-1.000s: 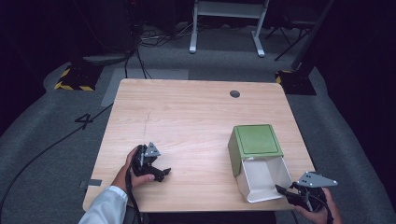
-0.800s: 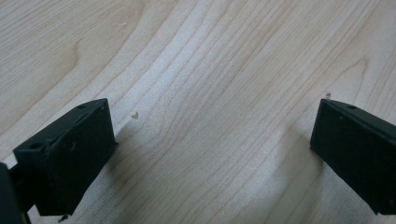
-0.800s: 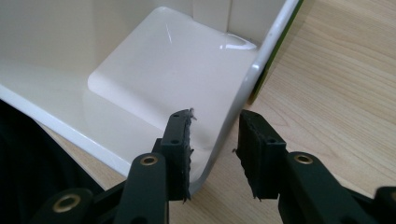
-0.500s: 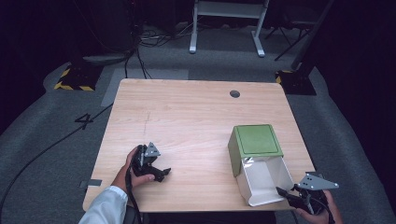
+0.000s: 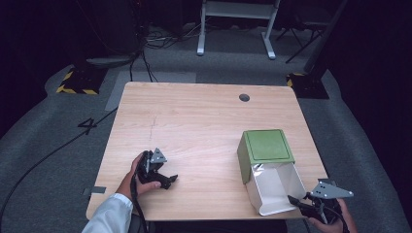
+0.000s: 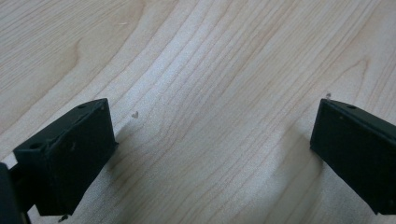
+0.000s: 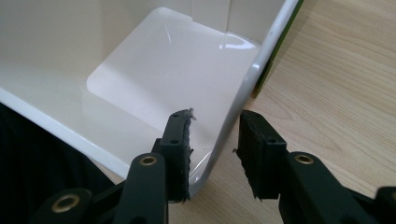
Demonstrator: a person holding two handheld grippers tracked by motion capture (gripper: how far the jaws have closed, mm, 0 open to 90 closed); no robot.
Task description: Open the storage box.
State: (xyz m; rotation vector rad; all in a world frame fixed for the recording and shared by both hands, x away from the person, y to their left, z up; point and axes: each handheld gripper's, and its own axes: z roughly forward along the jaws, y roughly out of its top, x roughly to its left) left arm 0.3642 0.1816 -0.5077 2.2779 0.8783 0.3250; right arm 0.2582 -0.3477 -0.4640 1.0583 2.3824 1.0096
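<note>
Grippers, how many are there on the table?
2. The left gripper rests on the bare wood near the table's front left. The right gripper is at the front right, its jaws straddling the white bin's wall.

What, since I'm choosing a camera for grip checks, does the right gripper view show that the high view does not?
The right gripper view adds close detail: the right gripper has its black jaws astride the glossy white plastic drawer's side wall, one inside, one outside, not yet closed. The high view adds the left gripper resting in a hand, the box's flat green top and the round hole. Both show the drawer and the light wooden table.
</note>
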